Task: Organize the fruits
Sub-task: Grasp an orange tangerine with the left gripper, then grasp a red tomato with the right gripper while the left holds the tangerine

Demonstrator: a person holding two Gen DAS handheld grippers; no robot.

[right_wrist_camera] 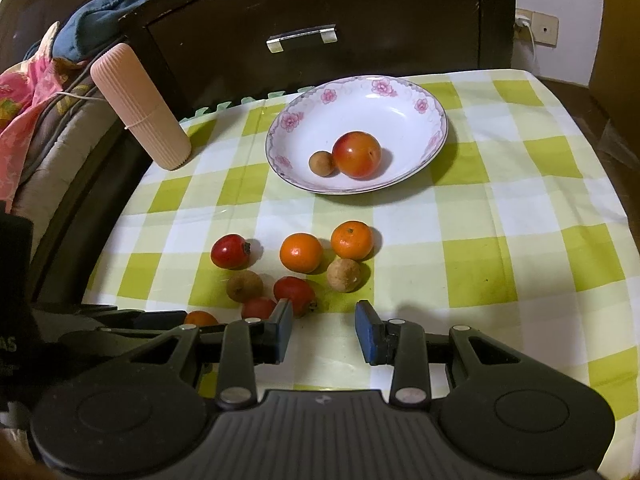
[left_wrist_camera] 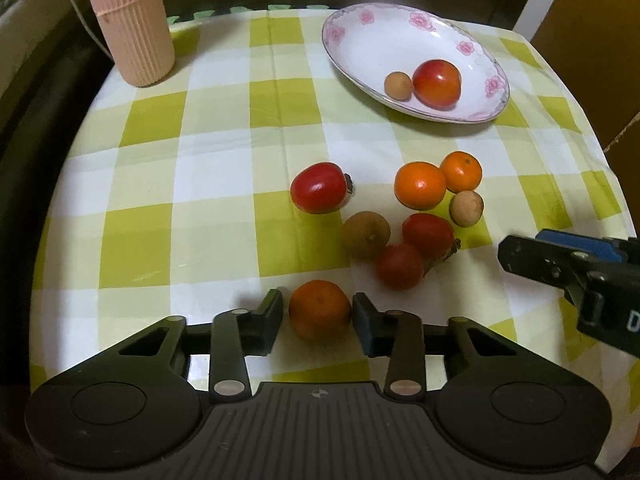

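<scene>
My left gripper (left_wrist_camera: 318, 298) is shut on an orange mandarin (left_wrist_camera: 320, 312) that rests on the checked cloth, a pad against each side. Beyond it lie loose fruits: a red one (left_wrist_camera: 318, 187), two mandarins (left_wrist_camera: 420, 185) (left_wrist_camera: 461, 171), two brown ones (left_wrist_camera: 366, 235) (left_wrist_camera: 466, 208) and two more red ones (left_wrist_camera: 428, 234) (left_wrist_camera: 400, 266). The flowered plate (left_wrist_camera: 360, 32) at the back holds a red fruit (left_wrist_camera: 436, 83) and a small brown fruit (left_wrist_camera: 398, 85). My right gripper (right_wrist_camera: 324, 310) stands open over bare cloth, just right of the fruit cluster, with nothing between its fingers.
A pink ribbed cylinder (left_wrist_camera: 132, 20) stands at the table's back left corner. A dark cabinet with a metal drawer handle (right_wrist_camera: 301, 38) stands behind the table. Piled cloth (right_wrist_camera: 24, 92) lies to the left. The cloth falls off the table's right edge (right_wrist_camera: 600, 200).
</scene>
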